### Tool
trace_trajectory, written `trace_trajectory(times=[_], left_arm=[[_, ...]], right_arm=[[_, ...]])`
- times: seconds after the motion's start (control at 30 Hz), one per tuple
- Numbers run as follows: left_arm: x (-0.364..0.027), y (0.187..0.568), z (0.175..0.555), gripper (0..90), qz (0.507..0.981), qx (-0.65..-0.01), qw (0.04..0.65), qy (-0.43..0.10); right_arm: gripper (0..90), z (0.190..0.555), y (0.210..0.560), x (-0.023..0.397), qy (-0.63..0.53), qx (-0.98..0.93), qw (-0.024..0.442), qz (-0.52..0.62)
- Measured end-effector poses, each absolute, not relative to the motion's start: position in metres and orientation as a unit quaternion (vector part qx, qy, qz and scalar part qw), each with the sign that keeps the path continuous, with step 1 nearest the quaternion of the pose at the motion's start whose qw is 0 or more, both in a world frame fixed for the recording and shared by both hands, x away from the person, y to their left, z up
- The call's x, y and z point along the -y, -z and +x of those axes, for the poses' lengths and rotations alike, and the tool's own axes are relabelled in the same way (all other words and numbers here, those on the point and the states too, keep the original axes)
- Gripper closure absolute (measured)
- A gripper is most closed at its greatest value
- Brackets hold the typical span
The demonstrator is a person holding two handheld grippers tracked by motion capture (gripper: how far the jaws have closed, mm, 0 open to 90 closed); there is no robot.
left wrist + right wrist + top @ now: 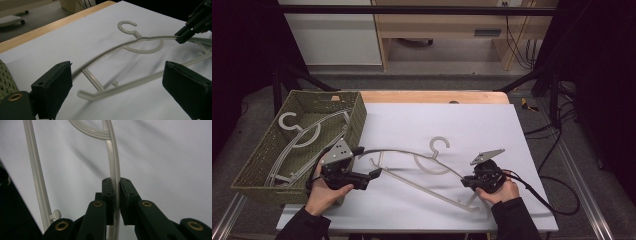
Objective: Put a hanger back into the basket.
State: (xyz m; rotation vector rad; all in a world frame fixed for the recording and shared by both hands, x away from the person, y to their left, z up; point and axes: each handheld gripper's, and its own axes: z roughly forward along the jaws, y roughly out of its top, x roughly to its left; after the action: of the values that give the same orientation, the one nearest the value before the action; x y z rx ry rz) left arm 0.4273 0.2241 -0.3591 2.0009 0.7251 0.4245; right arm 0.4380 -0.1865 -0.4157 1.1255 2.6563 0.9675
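One curved, ribbed plastic hanger [113, 165] sits pinched in the right tool [116, 197].

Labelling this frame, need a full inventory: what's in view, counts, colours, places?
Pale grey plastic coat hanger: 1, on the white sheet, one arm clamped.
Pale hangers in basket: at least 2, count unclear.
Olive woven basket: 1, table's left edge.
White sheet: 1, covers the wooden table.
Left gripper: black, open, at the hanger's left end.
Right gripper: black, shut on the hanger's right arm.
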Motion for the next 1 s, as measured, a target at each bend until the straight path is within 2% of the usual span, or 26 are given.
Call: trace_trajectory(times=[0.3, 0.43, 0.57, 0.63, 1.0], left_arm=[[-0.216, 0.362, 0.428, 13.8, 0.860, -0.265, 0.410, -0.151], [-0.206, 0.369, 0.429, 19.3, 0.885, -0.246, 0.369, -0.142], [-0.199, 0.376, 0.431, 28.0, 0.906, -0.234, 0.328, -0.127], [-0.197, 0.378, 0.432, 35.7, 0.913, -0.232, 0.313, -0.116], [-0.193, 0.386, 0.436, 63.2, 0.926, -0.231, 0.279, -0.102]], right_arm=[[83.0, 0.429, 0.411, 0.173, -0.317, -0.897, 0.027, 0.308], [83.0, 0.427, 0.411, 0.169, -0.316, -0.905, 0.018, 0.284], [83.0, 0.424, 0.409, 0.166, -0.317, -0.909, 0.011, 0.272], [83.0, 0.423, 0.408, 0.166, -0.319, -0.911, 0.012, 0.263], [83.0, 0.419, 0.405, 0.164, -0.320, -0.914, 0.016, 0.249]])
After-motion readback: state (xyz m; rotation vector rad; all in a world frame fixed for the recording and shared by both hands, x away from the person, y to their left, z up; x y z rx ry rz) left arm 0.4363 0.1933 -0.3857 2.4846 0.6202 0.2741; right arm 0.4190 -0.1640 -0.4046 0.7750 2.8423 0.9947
